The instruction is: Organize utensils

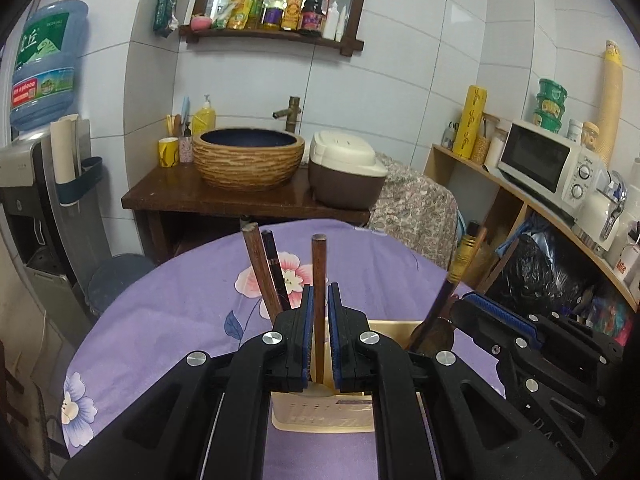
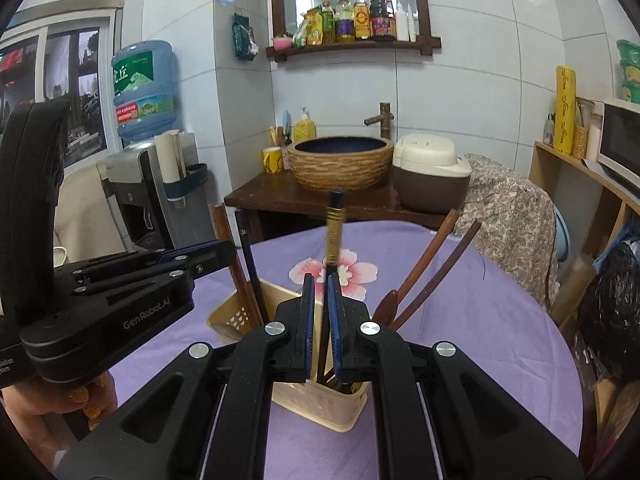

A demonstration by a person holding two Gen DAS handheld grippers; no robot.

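Left wrist view is showing the left tongs [image 1: 319,312] pinching a brown wooden chopstick [image 1: 319,264] upright over the cream perforated plastic utensil caddy [image 2: 320,400], which is standing on the purple floral-clothed bench [image 2: 460,320]. Right tongs [image 2: 319,300] are gripping a dark chopstick with a gold band [image 2: 333,236], its lower end already reaching into the caddy. Both sticks are seemingly being seated; next, each needs releasing without tipping the caddy.

1. The left gripper [image 1: 319,296] is clamping an upright brown wooden stick [image 1: 319,276] between its blue pads.
2. The cream utensil holder [image 1: 384,330] is sitting below on the purple floral tablecloth [image 1: 180,312].
3. The right gripper [image 1: 486,312] is hovering beside a gold-banded utensil [image 1: 464,258].
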